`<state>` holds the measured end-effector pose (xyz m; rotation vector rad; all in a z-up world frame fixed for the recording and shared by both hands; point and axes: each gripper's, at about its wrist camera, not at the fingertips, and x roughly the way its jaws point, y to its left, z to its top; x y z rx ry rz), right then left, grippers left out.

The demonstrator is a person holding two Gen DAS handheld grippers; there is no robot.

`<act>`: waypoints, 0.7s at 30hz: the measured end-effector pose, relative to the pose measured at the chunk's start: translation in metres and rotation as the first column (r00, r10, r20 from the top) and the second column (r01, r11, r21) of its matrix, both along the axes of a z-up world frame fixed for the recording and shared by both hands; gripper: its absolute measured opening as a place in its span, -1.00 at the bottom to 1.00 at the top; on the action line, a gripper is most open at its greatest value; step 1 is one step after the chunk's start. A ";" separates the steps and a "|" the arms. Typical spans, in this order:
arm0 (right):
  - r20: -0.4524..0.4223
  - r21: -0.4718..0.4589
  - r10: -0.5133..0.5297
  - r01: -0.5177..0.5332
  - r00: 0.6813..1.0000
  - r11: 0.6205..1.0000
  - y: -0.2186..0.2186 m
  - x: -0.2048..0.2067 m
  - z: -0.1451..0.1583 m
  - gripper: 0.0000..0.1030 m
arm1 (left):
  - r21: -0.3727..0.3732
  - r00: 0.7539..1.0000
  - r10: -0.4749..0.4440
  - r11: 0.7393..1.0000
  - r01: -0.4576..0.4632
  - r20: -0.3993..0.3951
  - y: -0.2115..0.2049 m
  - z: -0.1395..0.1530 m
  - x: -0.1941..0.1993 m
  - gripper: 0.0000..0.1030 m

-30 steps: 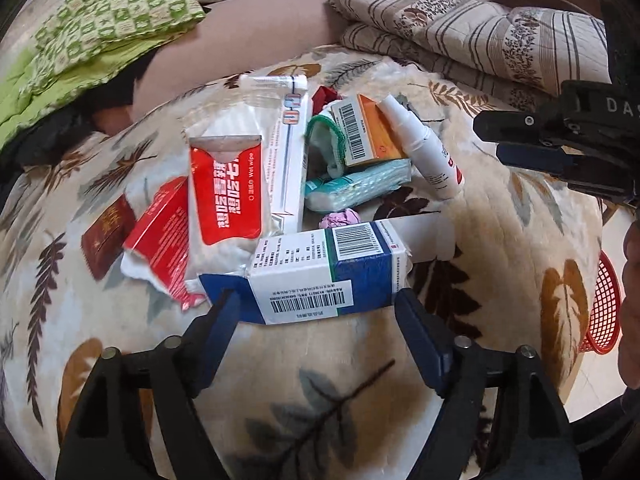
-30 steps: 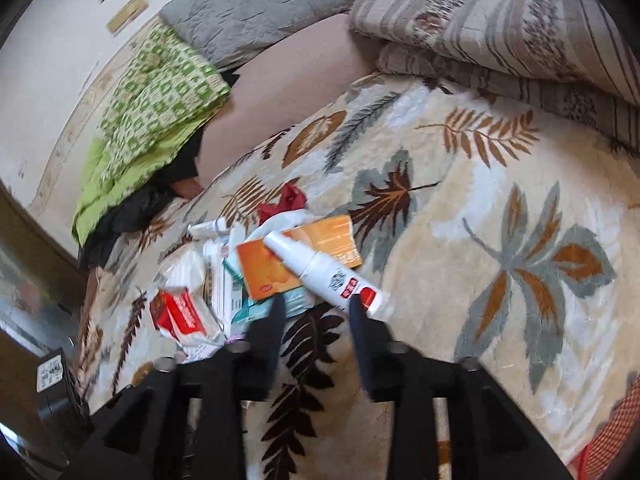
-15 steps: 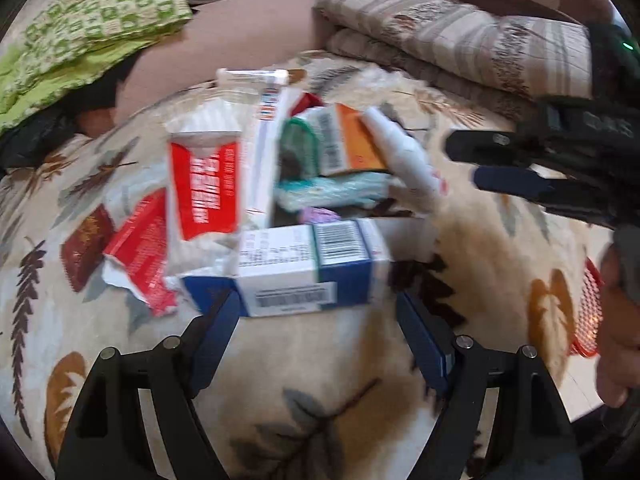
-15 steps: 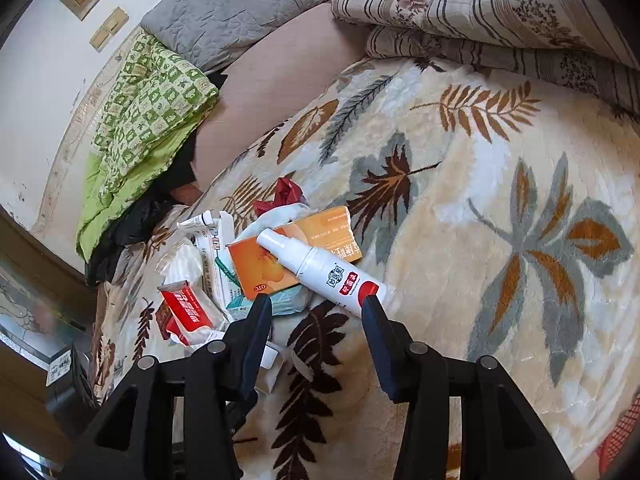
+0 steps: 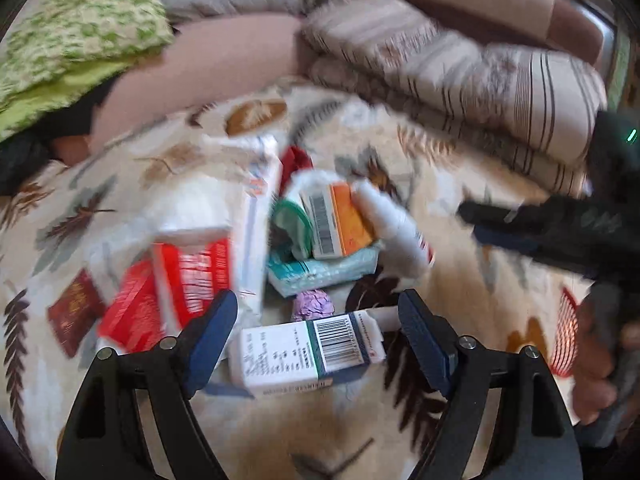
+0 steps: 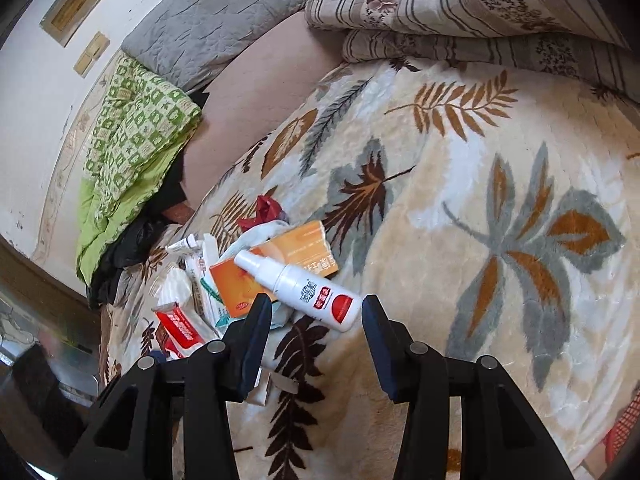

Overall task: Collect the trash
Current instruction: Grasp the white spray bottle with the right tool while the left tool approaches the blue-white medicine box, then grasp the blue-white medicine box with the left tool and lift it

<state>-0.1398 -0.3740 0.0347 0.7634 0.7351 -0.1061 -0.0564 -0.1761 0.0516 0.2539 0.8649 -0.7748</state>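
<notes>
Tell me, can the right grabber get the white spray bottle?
Probably yes. The right gripper is open, and the white spray bottle lies on top of the pile just ahead of its fingers, with nothing covering it.

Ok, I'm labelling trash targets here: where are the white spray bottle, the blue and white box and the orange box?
white spray bottle point(image 6: 308, 289): right wrist view, on its labelled body.
blue and white box point(image 5: 308, 354): left wrist view, on its top face by the barcode.
orange box point(image 6: 298, 254): right wrist view, on its orange top face.

White spray bottle point(image 6: 304, 286); leaf-patterned blanket point(image 6: 500, 184)
</notes>
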 end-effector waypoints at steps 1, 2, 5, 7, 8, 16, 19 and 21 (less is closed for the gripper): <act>0.001 0.003 -0.003 0.003 1.000 1.000 -0.001 0.000 0.000 -0.02 | 0.002 1.000 -0.021 1.000 0.021 -0.023 -0.001 -0.008 -0.002 0.58; 0.006 0.009 -0.009 0.009 1.000 1.000 -0.004 -0.001 0.000 -0.02 | -0.001 0.998 -0.043 0.999 0.043 -0.046 -0.002 -0.013 -0.003 0.58; 0.009 0.017 -0.012 0.012 1.000 1.000 -0.008 -0.002 0.001 -0.02 | 0.062 0.993 -0.116 0.991 0.117 -0.024 -0.008 -0.022 -0.016 0.59; 0.007 0.017 -0.011 0.010 1.000 1.000 -0.011 -0.002 0.000 -0.02 | 0.068 0.987 -0.159 0.985 0.160 -0.023 -0.006 -0.020 -0.027 0.59; 0.007 0.019 -0.010 0.010 1.000 1.000 -0.013 -0.002 -0.001 -0.02 | 0.075 0.987 -0.161 0.984 0.162 -0.017 -0.004 -0.020 -0.032 0.59; 0.009 0.042 0.002 -0.002 1.000 0.999 -0.014 0.000 -0.002 -0.02 | 0.262 0.979 -0.159 0.957 0.121 0.129 0.003 -0.027 -0.047 0.59; 0.014 0.031 0.004 -0.005 1.000 1.000 -0.012 -0.002 0.001 -0.02 | 0.262 0.979 -0.146 0.959 0.105 0.144 0.003 -0.027 -0.044 0.59; 0.016 0.025 0.003 -0.003 1.000 1.000 -0.012 -0.004 0.003 -0.02 | 0.282 0.977 -0.138 0.955 0.088 0.161 0.003 -0.029 -0.043 0.59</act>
